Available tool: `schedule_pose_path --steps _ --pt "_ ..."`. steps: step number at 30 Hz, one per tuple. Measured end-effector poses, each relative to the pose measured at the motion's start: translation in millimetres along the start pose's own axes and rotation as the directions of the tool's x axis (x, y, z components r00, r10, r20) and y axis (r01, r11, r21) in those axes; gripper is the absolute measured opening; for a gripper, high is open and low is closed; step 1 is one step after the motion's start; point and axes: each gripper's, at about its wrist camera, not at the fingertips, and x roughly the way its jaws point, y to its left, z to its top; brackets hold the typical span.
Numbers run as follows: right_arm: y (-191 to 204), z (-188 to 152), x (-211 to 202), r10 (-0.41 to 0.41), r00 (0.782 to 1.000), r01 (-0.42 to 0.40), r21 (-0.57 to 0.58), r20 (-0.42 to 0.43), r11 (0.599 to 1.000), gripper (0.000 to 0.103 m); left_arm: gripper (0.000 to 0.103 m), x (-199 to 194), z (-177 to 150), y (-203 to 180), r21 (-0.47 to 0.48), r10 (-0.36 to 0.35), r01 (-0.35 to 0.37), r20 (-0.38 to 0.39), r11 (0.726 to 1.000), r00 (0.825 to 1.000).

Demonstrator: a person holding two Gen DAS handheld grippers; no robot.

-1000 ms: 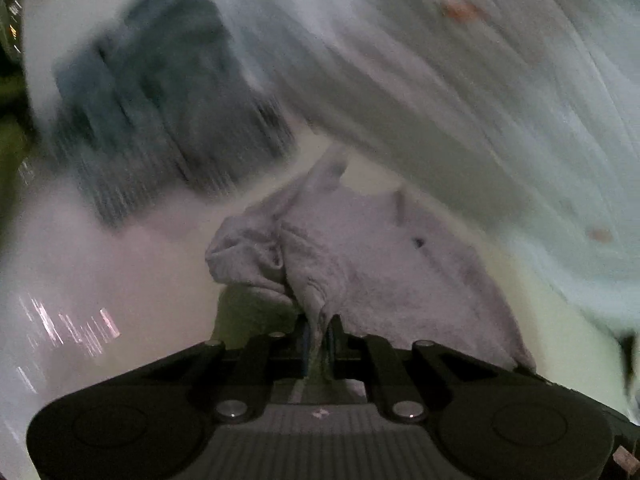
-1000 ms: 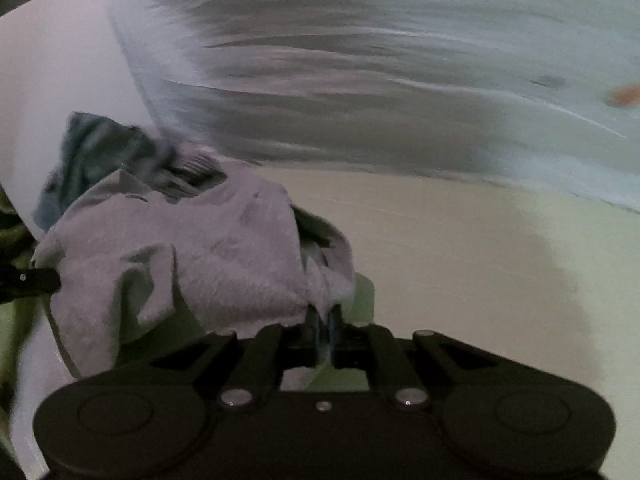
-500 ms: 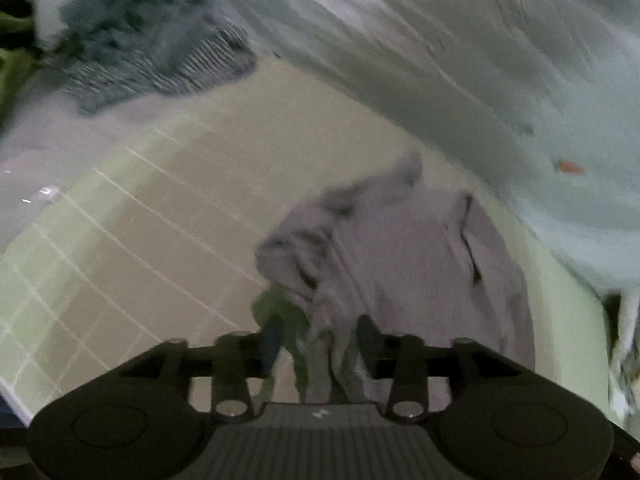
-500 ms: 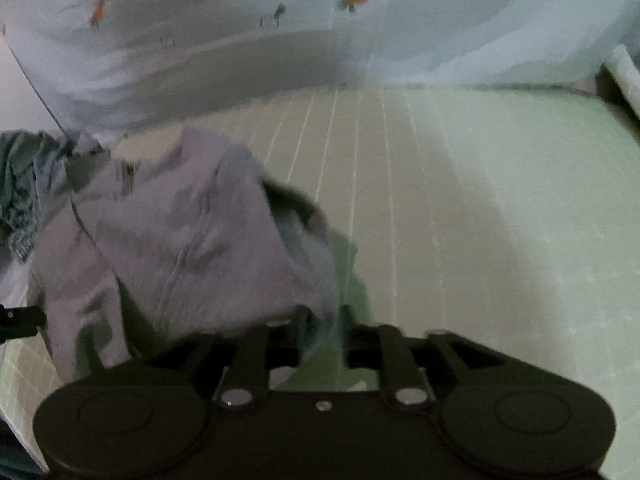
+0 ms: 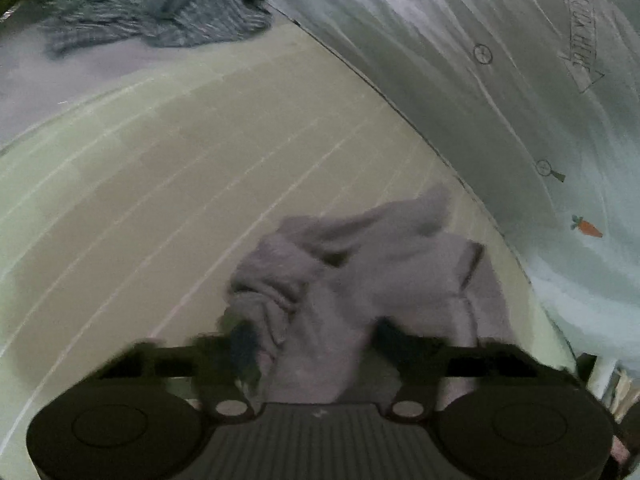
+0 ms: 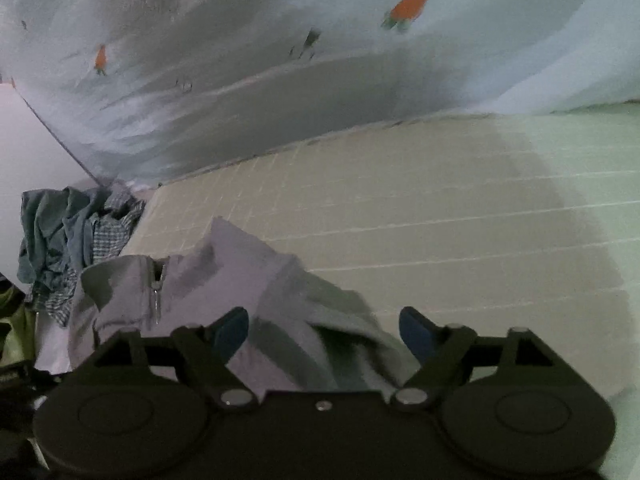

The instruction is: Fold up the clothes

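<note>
I spread my right claw (image 6: pixel 324 330) to drop the grey zip garment (image 6: pixel 240 280) onto the gridded mat (image 6: pixel 420 208) for folding, while my left claw (image 5: pixel 312 340), jaws just closing, looks parted around blurred cloth.

The garment (image 6: pixel 192 292) is pale grey; the mat (image 6: pixel 400 208) is light green with a white grid; the sheet (image 6: pixel 280 60) is pale blue with orange carrots (image 6: pixel 412 4).

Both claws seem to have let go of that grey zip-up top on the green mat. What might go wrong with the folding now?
The grey top lies bunched and creased, not flat, so a fold started now would likely come out lumpy.

Cloth sits between the open fingers of the left gripper and right gripper, whose jaws have just been moving; it might snag and drag along.

The pile of other clothes lies close beside the top, so one could catch the other.
</note>
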Motion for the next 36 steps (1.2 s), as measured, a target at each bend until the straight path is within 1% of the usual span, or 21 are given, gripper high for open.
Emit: schedule_pose_path --steps 1,2,3,5,8,10,11,12,14,16,17,19,22,24,26,27,29,30,31,34,36 --pt "2.4 3.1 8.7 0.016 1.000 -0.016 -0.011 -0.013 1.000 0.068 0.030 4.2 6.7 -6.5 0.013 0.004 -0.004 -0.001 1.000 1.000" --pt "5.0 7.1 16.5 0.028 0.999 -0.028 -0.018 -0.026 0.999 0.033 0.029 8.3 14.2 -13.6 0.032 0.009 -0.009 0.001 0.999 1.000" --pt "7.6 11.1 24.1 0.039 0.999 -0.040 -0.025 -0.038 0.999 0.021 0.027 11.7 21.7 -19.6 0.049 0.006 -0.006 0.009 0.999 1.000" --pt "11.0 22.1 30.7 0.019 1.000 -0.019 -0.026 -0.013 0.999 0.012 0.025 17.3 39.8 -33.7 0.082 -0.013 0.010 0.037 0.997 0.999" --pt "9.7 50.5 14.2 -0.006 0.994 0.009 -0.027 0.110 1.000 0.011 0.024 12.2 69.4 -64.1 0.135 -0.081 0.067 0.101 0.989 0.992" --pt "6.4 70.8 -3.6 -0.023 0.979 0.026 -0.011 0.203 1.000 0.011 0.023 -1.8 78.4 -85.4 0.192 -0.130 0.100 0.150 0.976 0.980" --pt "3.2 81.2 -19.3 -0.031 0.965 0.031 0.005 0.259 1.000 0.010 0.022 -11.8 78.7 -95.4 0.232 -0.157 0.112 0.184 0.966 0.970" --pt "-0.3 90.3 -38.6 -0.038 0.947 0.034 0.019 0.319 0.999 0.010 0.013 -21.7 79.0 -105.4 0.271 -0.185 0.123 0.216 0.955 0.959" --pt "-4.1 90.3 -78.4 -0.046 0.909 0.043 0.015 0.414 0.999 0.010 0.013 -40.3 71.0 -115.0 0.340 -0.229 0.137 0.249 0.930 0.941" --pt "-7.7 89.1 -118.1 -0.052 0.863 0.054 0.010 0.503 0.999 0.010 0.012 -48.4 56.9 -110.4 0.367 -0.253 0.154 0.241 0.918 0.937" --pt "-10.8 81.4 -131.9 -0.055 0.852 0.065 0.000 0.521 0.998 0.010 0.011 -46.3 46.0 -102.6 0.367 -0.236 0.143 0.222 0.919 0.946" --pt "-17.9 53.2 -145.7 -0.067 0.863 0.089 -0.019 0.500 0.996 0.010 0.008 -37.3 21.2 -82.7 0.361 -0.175 0.103 0.172 0.927 0.969" --pt "-36.2 -7.0 -135.6 -0.134 0.921 0.161 -0.047 0.366 0.986 0.010 0.008 -20.6 -19.2 -42.7 0.304 -0.079 0.058 0.054 0.951 0.995" --pt "-52.4 -53.3 -119.8 -0.201 0.953 0.209 -0.011 0.228 0.978 0.010 0.008 -14.2 -39.3 -17.2 0.264 -0.024 0.023 0.001 0.964 1.000" --pt "-66.8 -89.6 -109.8 -0.241 0.965 0.236 0.057 0.108 0.970 0.013 0.009 -14.5 -49.2 -7.0 0.221 0.024 -0.020 -0.017 0.975 1.000" --pt "-67.8 -92.9 -111.5 -0.250 0.963 0.243 0.075 0.102 0.967 0.014 0.012 -15.4 -48.4 -5.0 0.198 0.031 -0.026 -0.018 0.980 0.999" --pt "-68.1 -96.1 -116.1 -0.267 0.958 0.257 0.103 0.101 0.961 0.017 0.026 -18.1 -43.1 -3.8 0.169 0.032 -0.031 -0.003 0.985 0.999" --pt "-68.3 -97.6 -118.4 -0.276 0.956 0.264 0.117 0.101 0.957 0.018 0.036 -18.4 -39.8 -6.9 0.174 0.035 -0.037 0.012 0.984 0.999" --pt "-67.1 -93.8 -122.4 -0.283 0.951 0.268 0.123 0.128 0.956 0.025 0.044 -18.1 -37.0 -10.5 0.184 0.039 -0.043 0.025 0.982 0.999" --pt "-66.3 -79.5 -132.3 -0.302 0.930 0.274 0.155 0.209 0.949 0.038 0.057 -11.6 -27.6 -31.9 0.212 0.038 -0.045 0.036 0.976 0.999" --pt "-77.1 -70.8 -132.5 -0.311 0.921 0.269 0.197 0.233 0.943 0.049 0.064 -4.6 -20.4 -46.8 0.220 0.033 -0.039 0.033 0.975 0.999"
